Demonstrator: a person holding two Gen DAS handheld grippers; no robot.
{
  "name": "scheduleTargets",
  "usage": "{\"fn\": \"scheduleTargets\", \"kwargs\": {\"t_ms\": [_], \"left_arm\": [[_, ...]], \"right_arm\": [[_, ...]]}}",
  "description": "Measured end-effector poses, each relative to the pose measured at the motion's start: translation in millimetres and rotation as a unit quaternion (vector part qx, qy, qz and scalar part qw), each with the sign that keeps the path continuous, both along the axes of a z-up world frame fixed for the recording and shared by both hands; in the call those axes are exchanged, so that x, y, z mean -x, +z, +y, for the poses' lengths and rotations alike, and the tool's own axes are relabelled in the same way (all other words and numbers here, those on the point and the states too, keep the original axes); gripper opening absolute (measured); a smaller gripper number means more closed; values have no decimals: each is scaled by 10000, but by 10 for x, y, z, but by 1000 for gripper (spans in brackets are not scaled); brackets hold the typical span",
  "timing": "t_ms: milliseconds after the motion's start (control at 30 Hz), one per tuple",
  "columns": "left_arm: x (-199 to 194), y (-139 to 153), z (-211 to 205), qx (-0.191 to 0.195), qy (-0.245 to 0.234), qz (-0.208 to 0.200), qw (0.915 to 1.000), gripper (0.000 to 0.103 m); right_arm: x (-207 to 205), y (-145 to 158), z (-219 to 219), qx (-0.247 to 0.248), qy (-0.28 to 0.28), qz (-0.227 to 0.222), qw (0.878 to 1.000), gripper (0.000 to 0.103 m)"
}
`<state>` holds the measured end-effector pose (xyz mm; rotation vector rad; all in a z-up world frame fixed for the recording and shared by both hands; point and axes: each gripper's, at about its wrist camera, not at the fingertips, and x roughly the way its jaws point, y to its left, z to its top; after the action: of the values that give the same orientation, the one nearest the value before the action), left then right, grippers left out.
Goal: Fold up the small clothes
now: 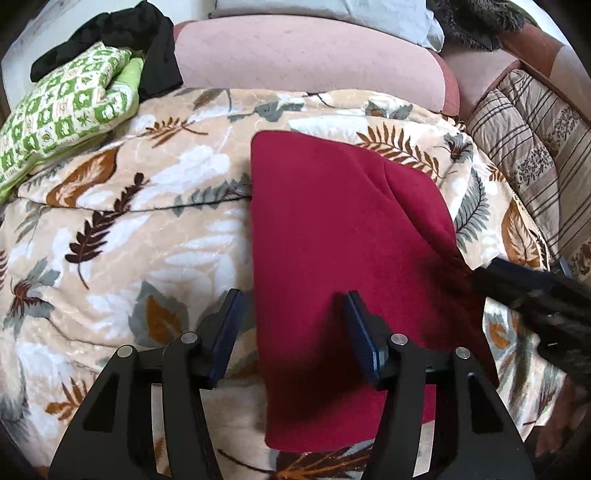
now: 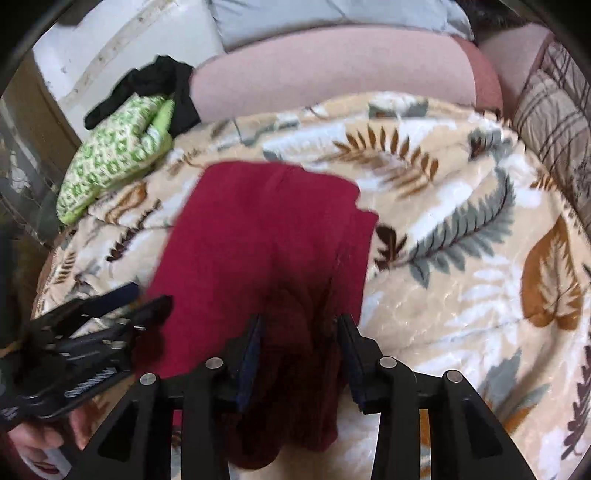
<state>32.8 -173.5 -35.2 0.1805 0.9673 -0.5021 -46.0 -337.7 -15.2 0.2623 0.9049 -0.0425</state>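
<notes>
The garment [image 1: 332,258] lies flat on the blanket [image 1: 147,240], straight ahead at 12 o'clock from my left tongs [image 1: 291,325], whose open jaws straddle its left edge. My right tongs [image 2: 299,343] sit over the garment's near right part, jaws apart around a raised fold. Patterned cushion [image 1: 70,110] at 10 o'clock, on the blanket's far left edge; dark clothes [image 1: 122,33] piled behind it. Sofa back [image 1: 306,55] behind the blanket at 12. Striped cushion [image 1: 535,140] at 2 o'clock.
</notes>
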Motion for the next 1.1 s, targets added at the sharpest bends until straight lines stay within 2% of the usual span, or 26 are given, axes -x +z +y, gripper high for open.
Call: {"fn": "scheduleTargets", "kwargs": {"t_ms": [133,200,300,333,400,500,733,833,900,1100], "left_arm": [[-9,-51,21,-3,19,18,10000,56],[-20,-57,34,66,57,75,9999,56],[-44,-47,34,136,31,280,9995,56],[-43,-30,37,120,43,289,9995,56],[-38,17,40,75,8,193,9998,56],[-69,24,41,6,3,158,9999,56],[-83,10,35,56,38,198,9998,56],[-80,8,29,75,29,227,9997,56],[-82,12,29,101,25,238,9997,56],[-124,31,63,227,-5,282,9993,56]], "right_arm": [[-17,162,113,48,215,-339,9992,38],[-142,14,155,9,280,-179,9994,38],[-337,-425,110,11,178,348,9992,38],[-321,-451,111,21,191,236,9995,38],[-269,-347,126,56,249,68,9997,38],[-212,-244,69,-114,228,-3,9997,44],[-152,-98,38,-149,149,-137,9997,44],[-195,-188,14,10,38,56,10000,45],[-252,-356,-25,-29,53,445,9990,45],[-202,-381,-152,-340,-4,351,9988,51]]}}
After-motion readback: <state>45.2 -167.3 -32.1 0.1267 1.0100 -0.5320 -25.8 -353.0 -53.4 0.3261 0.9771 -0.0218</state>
